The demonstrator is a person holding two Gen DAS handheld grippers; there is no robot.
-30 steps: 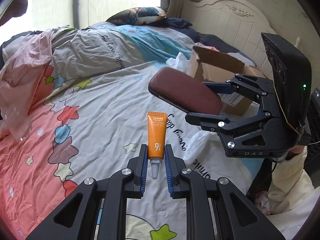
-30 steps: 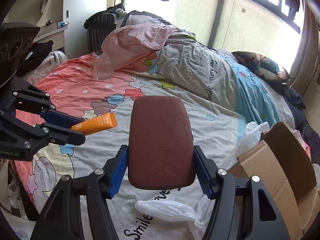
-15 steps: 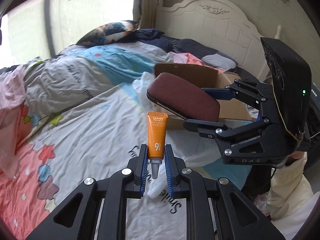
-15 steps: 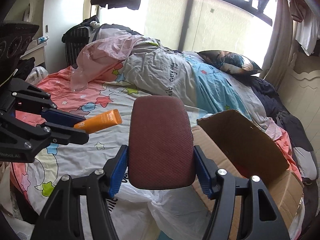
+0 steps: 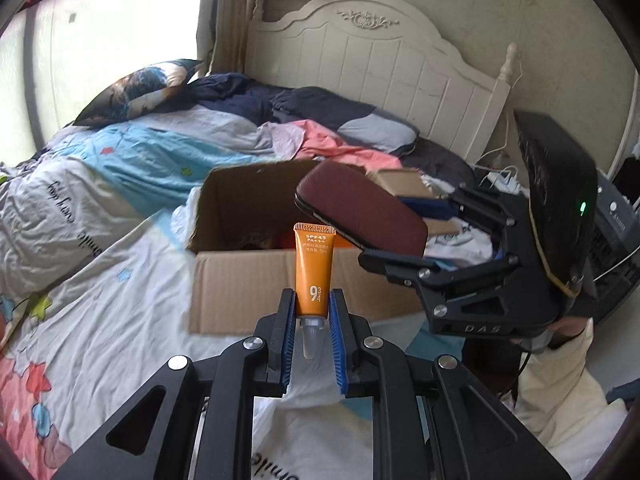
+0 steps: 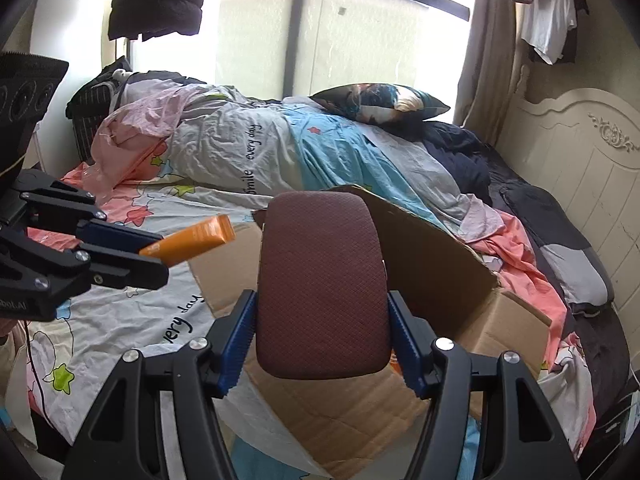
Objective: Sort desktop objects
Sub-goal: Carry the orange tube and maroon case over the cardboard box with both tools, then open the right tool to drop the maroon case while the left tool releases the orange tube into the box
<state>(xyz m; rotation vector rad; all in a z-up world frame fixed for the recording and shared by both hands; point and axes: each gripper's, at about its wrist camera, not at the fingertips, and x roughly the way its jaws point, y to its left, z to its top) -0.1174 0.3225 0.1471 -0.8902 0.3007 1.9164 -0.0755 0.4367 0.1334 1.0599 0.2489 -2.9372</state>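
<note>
My left gripper [image 5: 312, 312] is shut on a small orange sunscreen tube [image 5: 314, 268], cap down, held in front of an open cardboard box [image 5: 240, 280]. The same tube [image 6: 192, 240] shows at the left of the right wrist view, level with the box's near-left corner. My right gripper [image 6: 322, 334] is shut on a dark red textured case [image 6: 322, 284], hanging over the box opening [image 6: 432, 264]. In the left wrist view that case [image 5: 360, 208] sits above the box's right side. Something orange lies inside the box, mostly hidden.
The box rests on a bed with a star-patterned quilt [image 5: 80, 280]. A cream headboard [image 5: 380, 68] stands behind it, with a dark pillow [image 6: 376, 102] and crumpled clothes [image 5: 320, 144] nearby. A cream sleeve [image 5: 560, 392] shows at the lower right. A window [image 6: 320, 40] is behind the bed.
Both grippers have swung right across the bed toward the headboard with their loads. The cardboard box has come from the edge of view to directly beneath the case and ahead of the tube.
</note>
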